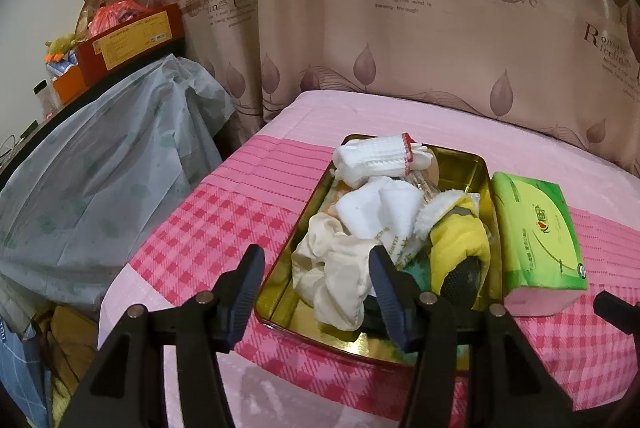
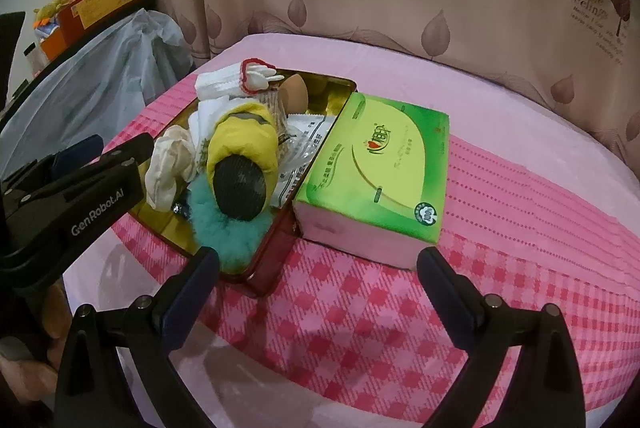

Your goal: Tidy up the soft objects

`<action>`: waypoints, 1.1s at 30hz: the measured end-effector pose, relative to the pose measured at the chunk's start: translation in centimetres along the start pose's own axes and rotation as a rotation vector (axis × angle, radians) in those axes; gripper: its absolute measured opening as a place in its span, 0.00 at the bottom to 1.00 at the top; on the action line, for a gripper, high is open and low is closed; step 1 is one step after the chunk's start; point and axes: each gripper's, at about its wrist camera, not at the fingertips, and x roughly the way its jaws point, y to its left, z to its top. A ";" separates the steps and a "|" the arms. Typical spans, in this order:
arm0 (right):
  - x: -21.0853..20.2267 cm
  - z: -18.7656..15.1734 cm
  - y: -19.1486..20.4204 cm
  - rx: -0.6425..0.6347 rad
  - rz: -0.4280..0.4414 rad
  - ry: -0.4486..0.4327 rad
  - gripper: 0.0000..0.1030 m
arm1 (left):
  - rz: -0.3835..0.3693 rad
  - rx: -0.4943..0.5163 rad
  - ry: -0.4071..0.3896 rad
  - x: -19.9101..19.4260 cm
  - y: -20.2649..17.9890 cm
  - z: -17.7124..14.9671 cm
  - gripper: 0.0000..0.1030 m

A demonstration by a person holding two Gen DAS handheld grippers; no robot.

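Observation:
An open gold tin (image 1: 476, 163) on the pink checked bedspread holds a heap of soft things: white gloves with red trim (image 1: 380, 155), a white sock (image 1: 380, 207), a cream cloth (image 1: 336, 268) and a yellow plush item with a black sole (image 1: 460, 248). A teal fluffy piece (image 2: 224, 224) lies at the tin's (image 2: 328, 87) near end. A green tissue pack (image 2: 384, 155) lies against the tin's right side. My left gripper (image 1: 316, 280) is open over the tin's near left corner, close to the cream cloth and gripping nothing. My right gripper (image 2: 318, 260) stands wide open above the bedspread, in front of the tissue pack (image 1: 536, 236).
A leaf-print curtain (image 1: 400, 27) hangs behind the bed. Left of the bed stands furniture under a translucent plastic sheet (image 1: 100, 163), with a red box (image 1: 132, 39) and clutter on top. The bed edge (image 1: 120, 292) drops off at the near left. My left gripper (image 2: 120, 149) shows at the right wrist view's left side.

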 end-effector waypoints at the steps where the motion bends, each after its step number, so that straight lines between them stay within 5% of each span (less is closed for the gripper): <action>1: 0.1 0.0 0.1 -0.001 0.002 0.004 0.95 | 0.000 0.001 0.000 0.0 0.0 0.0 0.54; 33: 0.7 -0.6 1.0 -0.007 0.011 0.024 0.95 | -0.001 0.003 -0.003 -0.1 -0.1 -0.1 0.54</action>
